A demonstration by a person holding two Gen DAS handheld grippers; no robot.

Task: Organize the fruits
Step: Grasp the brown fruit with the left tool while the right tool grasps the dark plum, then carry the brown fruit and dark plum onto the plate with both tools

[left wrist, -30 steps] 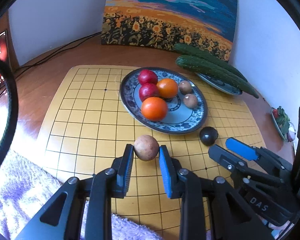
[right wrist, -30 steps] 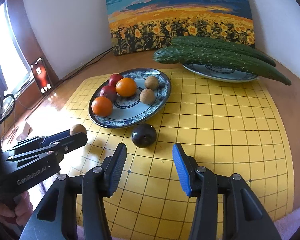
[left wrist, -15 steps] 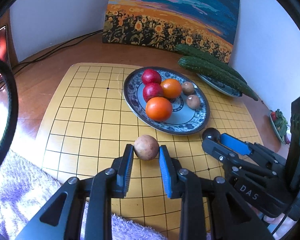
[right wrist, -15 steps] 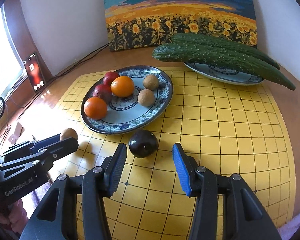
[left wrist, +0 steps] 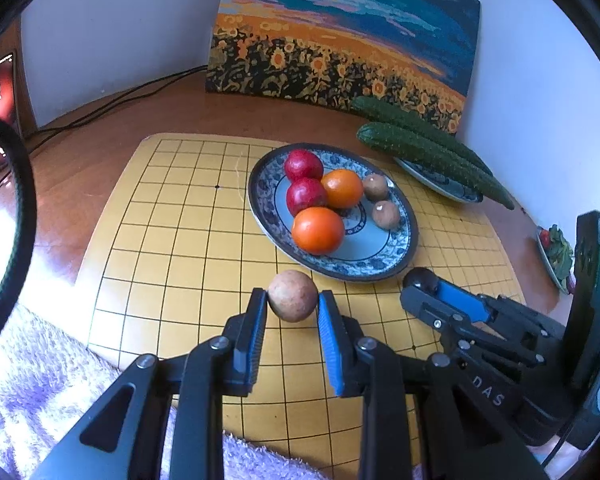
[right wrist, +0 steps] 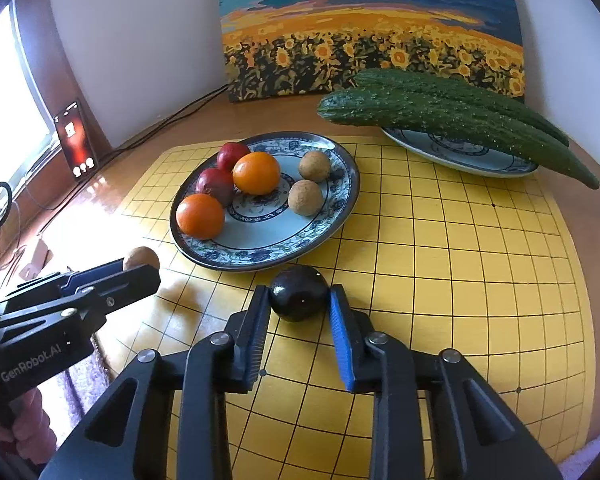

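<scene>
Left wrist view first: the left claw [left wrist: 293,306] has its two pads on either side of a brown round fruit [left wrist: 292,295]; the left pad touches it, the right pad sits just beside it, so whether it pinches I cannot tell. That fruit lies on the yellow grid board [left wrist: 172,240], just in front of the near rim of the patterned plate [left wrist: 404,256].

Seen from the right wrist, the right claw [right wrist: 300,308] straddles a dark round fruit [right wrist: 299,293] with a thin gap at each pad, spread and not gripping. This fruit also lies on the board, close to the plate's near rim. On the plate lie two oranges [right wrist: 256,173], two red fruits [right wrist: 215,185] and two more brown ones [right wrist: 305,197]. Toward the worktop's far right corner, cucumbers [right wrist: 440,116] rest across a second plate [right wrist: 480,162].
</scene>
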